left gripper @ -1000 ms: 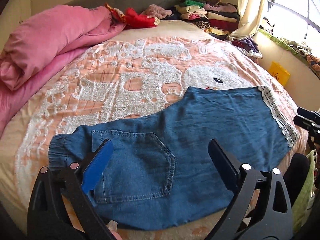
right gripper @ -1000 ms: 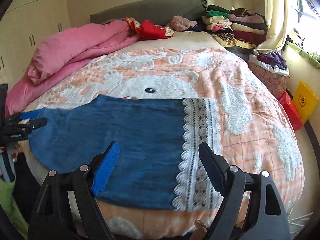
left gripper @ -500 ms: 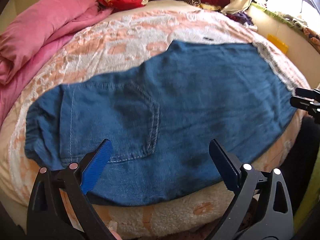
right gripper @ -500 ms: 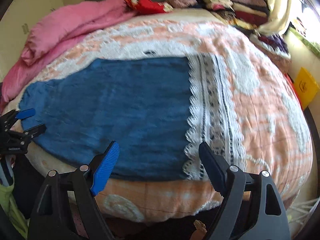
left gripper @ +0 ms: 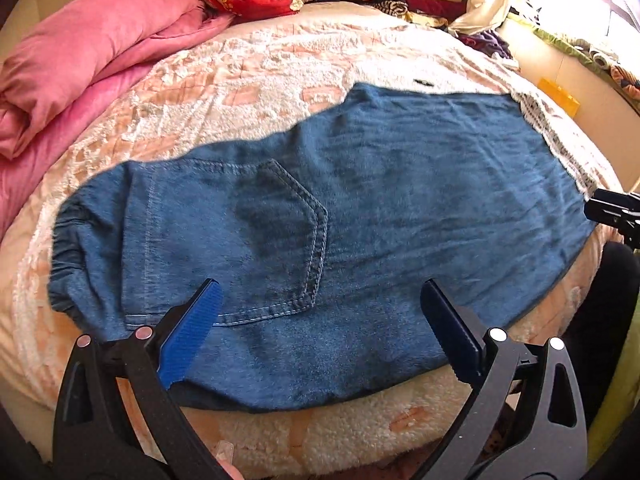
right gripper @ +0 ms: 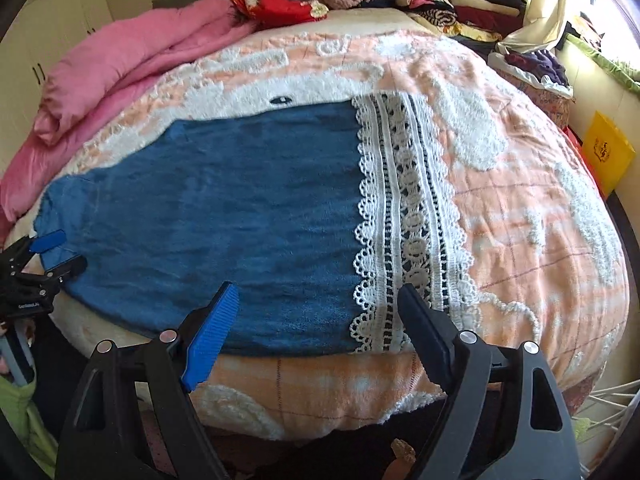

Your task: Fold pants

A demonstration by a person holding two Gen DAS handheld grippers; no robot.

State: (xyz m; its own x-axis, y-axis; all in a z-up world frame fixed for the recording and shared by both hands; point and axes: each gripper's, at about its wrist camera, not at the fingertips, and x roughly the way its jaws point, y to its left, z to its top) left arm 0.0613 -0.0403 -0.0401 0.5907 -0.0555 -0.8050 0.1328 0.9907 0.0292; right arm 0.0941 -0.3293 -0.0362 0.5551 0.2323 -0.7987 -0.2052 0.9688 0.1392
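Lying flat across a fluffy peach-and-white bedspread, blue denim pants with a white lace hem seem already halved lengthwise, waistband at nine o'clock, ready for folding. The left gripper and right gripper hover over the near edge, jaws spread wide, gripping nothing, poised to pinch.

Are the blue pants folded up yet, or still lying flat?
Lying flat. The pants are spread across the blanket, waistband at one end and lace hem at the other, with no cross fold showing.
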